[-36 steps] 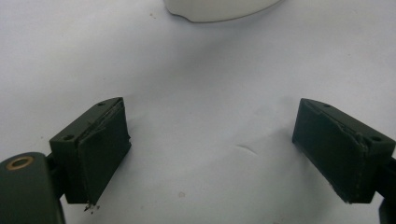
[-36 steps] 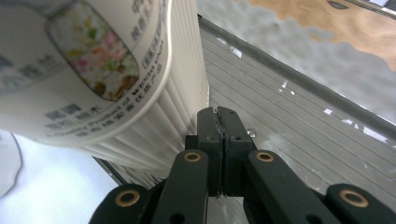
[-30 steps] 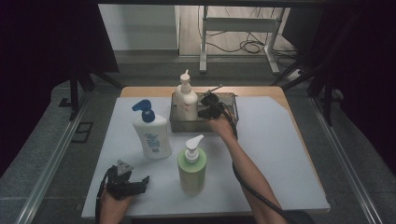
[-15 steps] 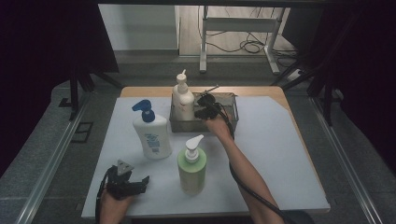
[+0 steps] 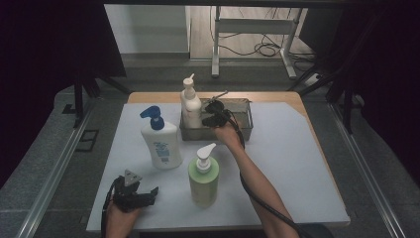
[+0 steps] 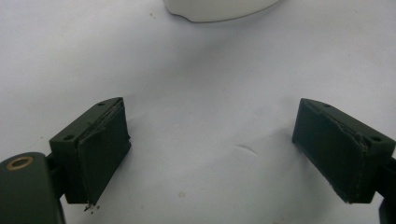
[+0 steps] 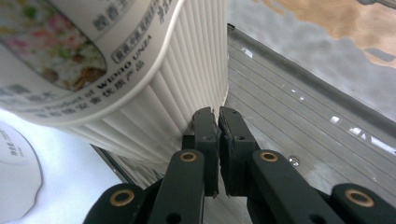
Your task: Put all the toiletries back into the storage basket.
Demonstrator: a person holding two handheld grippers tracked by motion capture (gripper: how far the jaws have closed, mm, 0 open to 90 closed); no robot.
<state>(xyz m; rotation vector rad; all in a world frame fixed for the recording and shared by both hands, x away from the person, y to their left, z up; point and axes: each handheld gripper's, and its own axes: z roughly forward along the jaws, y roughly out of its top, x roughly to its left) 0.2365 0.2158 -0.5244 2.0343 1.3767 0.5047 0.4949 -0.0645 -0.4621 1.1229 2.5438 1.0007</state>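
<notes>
we count three pump bottles on the table: one cream bottle (image 5: 190, 105) standing in the tray at about twelve o'clock, one white bottle with a blue pump (image 5: 159, 140) at about ten o'clock from the table's middle, and one green bottle with a white pump (image 5: 203, 175) at about six o'clock. we count one metal tray (image 5: 244, 124), one white sheet (image 5: 292, 163) over one wooden tabletop (image 5: 267, 97), and two hand-held grippers: a left gripper (image 5: 148, 194) at seven o'clock, a right gripper (image 5: 207, 115) at the tray.
</notes>
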